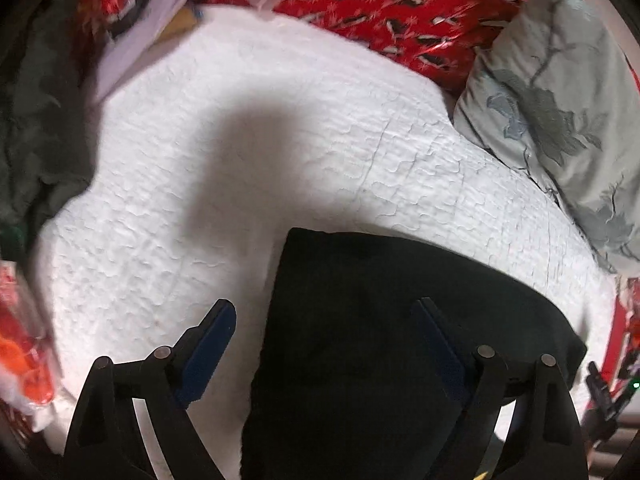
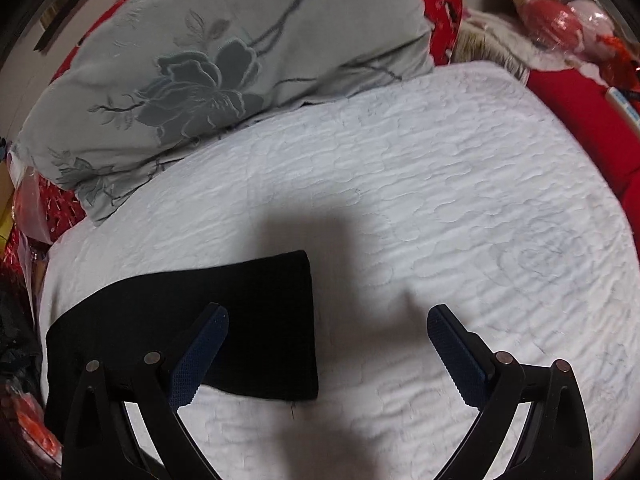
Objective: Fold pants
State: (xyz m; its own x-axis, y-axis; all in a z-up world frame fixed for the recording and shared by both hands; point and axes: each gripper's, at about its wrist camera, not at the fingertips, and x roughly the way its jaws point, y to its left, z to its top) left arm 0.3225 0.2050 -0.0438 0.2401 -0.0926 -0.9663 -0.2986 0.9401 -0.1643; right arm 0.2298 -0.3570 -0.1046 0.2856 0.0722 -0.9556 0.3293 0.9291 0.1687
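White quilt (image 2: 440, 184) under black pants (image 2: 248, 320), folded flat. Left gripper (image 1: 324, 312) and right gripper (image 2: 328, 320) wide open, holding nothing. Next: pinch pants edge squarely, fold over evenly.

A white quilted bedspread (image 2: 440, 184) covers the bed. A grey floral pillow (image 2: 224, 60) lies at its far left, with red patterned bedding (image 1: 400, 4) beyond. Light from above casts soft shadows; a dark, blurred heap (image 1: 36, 128), perhaps clothing, sits aside.
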